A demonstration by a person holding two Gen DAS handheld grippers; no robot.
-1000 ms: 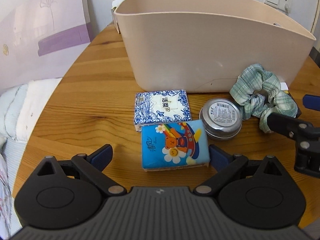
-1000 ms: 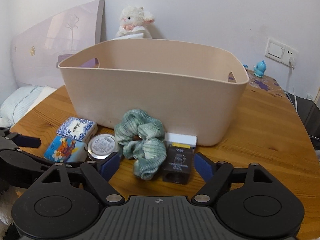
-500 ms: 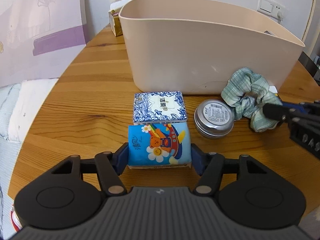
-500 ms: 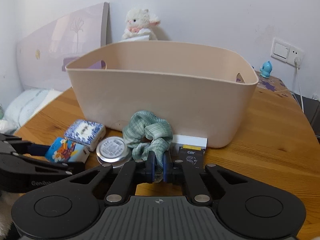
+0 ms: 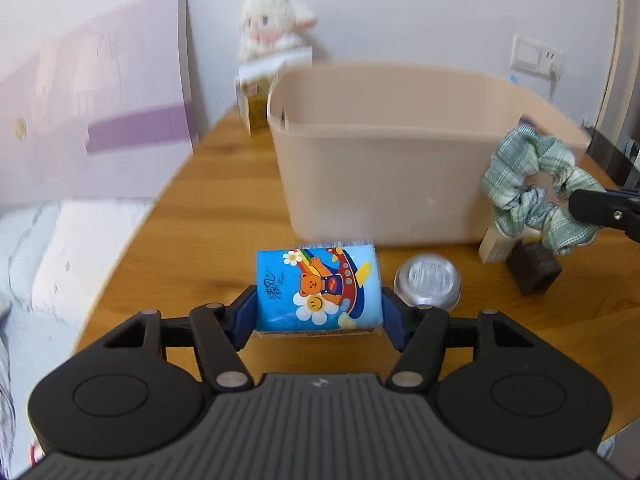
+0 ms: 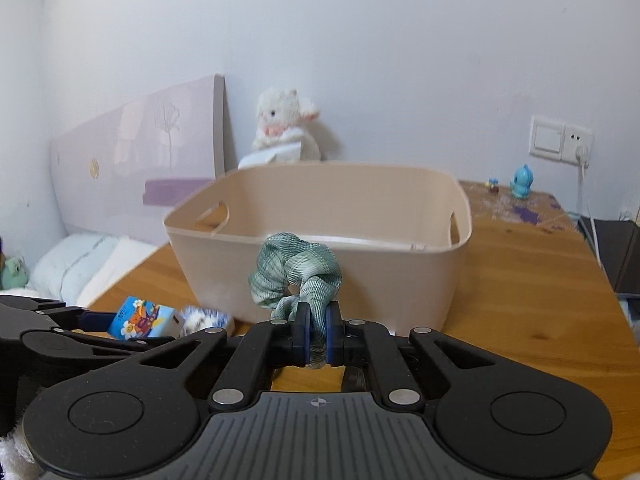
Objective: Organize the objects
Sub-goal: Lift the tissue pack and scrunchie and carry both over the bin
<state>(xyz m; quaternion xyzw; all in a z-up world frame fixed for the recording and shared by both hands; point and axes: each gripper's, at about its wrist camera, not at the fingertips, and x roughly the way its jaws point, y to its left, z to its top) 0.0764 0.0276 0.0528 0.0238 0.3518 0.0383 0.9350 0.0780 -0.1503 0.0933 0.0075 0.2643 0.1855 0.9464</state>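
Wooden surface (image 5: 224,208) carrying a beige bin (image 5: 384,160) at 12 o'clock. Left hand-held gripper (image 5: 320,312) clamps the tissue pack (image 5: 318,290) by its sides; right hand-held gripper (image 6: 316,336) pinches the scrunchie (image 6: 296,272), both lifted clear, probably for dropping into the bin. Tin (image 5: 427,282) waits at 3 o'clock of the pack.

White wall (image 6: 360,60) behind a round wooden counter (image 6: 520,280). A lilac panel (image 6: 140,168) leans against the wall at left, above a bed with a white pillow (image 6: 72,264). A switch and socket plate (image 6: 560,144) is fixed at right. Soft, even light.
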